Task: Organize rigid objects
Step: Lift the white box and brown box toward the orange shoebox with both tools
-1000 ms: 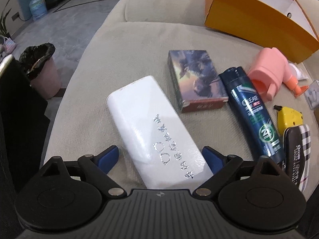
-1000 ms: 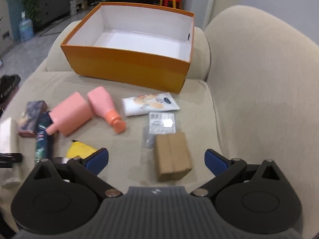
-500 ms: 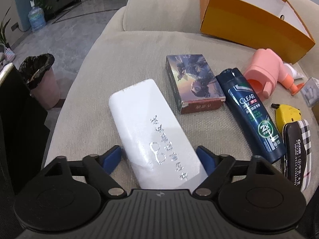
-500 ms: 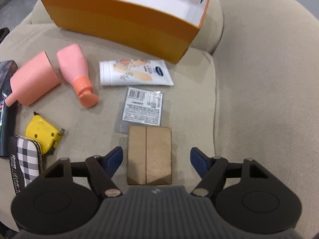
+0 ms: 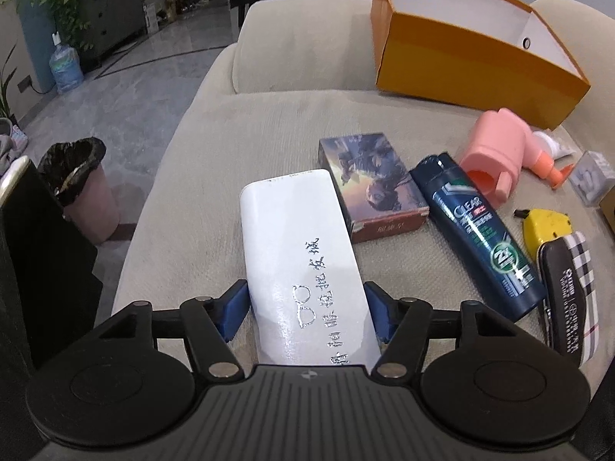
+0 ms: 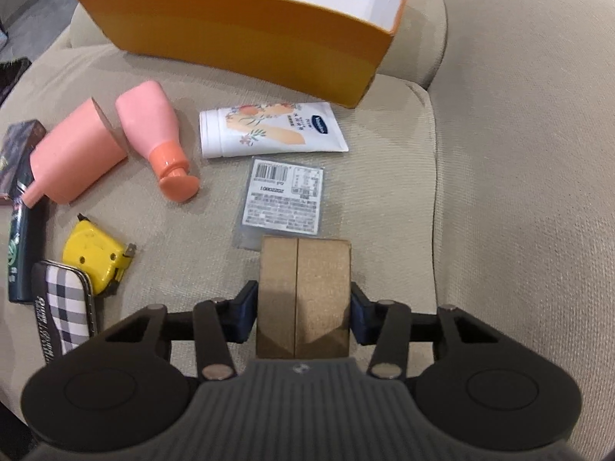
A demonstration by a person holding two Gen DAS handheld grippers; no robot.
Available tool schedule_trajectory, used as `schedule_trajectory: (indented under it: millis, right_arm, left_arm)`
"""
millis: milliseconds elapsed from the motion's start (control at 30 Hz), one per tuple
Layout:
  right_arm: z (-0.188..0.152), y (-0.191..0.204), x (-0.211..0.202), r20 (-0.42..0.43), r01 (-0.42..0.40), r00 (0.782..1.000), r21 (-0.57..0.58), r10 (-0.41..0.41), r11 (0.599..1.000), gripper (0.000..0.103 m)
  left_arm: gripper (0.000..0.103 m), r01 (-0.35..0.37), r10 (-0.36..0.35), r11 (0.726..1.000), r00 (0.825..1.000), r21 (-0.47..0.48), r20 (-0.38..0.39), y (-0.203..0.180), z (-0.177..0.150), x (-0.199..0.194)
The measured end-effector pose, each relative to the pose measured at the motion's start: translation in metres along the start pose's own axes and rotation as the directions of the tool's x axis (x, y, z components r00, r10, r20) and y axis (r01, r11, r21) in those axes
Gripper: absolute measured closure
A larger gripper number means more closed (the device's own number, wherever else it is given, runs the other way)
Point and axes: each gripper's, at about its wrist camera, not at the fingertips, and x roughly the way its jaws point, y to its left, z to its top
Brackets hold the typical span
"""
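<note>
**A:** Start at the left. What has the left gripper got?

**B:** Its blue fingers are closing round the near end of the white case, which lies flat on the beige sofa. Both fingers sit right at the case's long edges; whether they press yet I cannot tell.

**A:** And to the right of that?

**B:** A picture box just beside the case's far corner, then a dark shampoo bottle lying lengthwise, near a pink cup on its side. Nearer the camera lie a yellow tape measure and a checked pouch, touching each other.

**A:** The orange box?

**B:** The orange box stands open at the back of the seat, against the cushion (its white inside shows in both views).

**A:** Now the right side.

**B:** In the right wrist view a pink bottle lies beside the cup, its cap toward the camera. Next comes a white tube, and below it a clear labelled packet whose near edge runs under a brown cardboard box.

**A:** The right gripper?

**B:** Narrowing on that cardboard box, a finger against each side, the box resting on the sofa.
</note>
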Motion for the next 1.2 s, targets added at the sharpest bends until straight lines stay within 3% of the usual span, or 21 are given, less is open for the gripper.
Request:
schedule_trajectory:
  millis: [600,1200]
  right_arm:
    - [0.013,-0.002,-0.045,0.135,-0.045,0.99,0.031,0.041,0.998,0.057]
    - [0.021,0.002,-0.07,0.211,-0.07,0.975,0.029,0.063,0.997,0.057]
  left_arm:
    - [0.033,0.053,-0.057,0.998,0.993,0.046,0.105,-0.004,0.033,-0.035]
    - [0.035,0.082,-0.103,0.991,0.975,0.11,0.198,-0.015,0.056,-0.056]
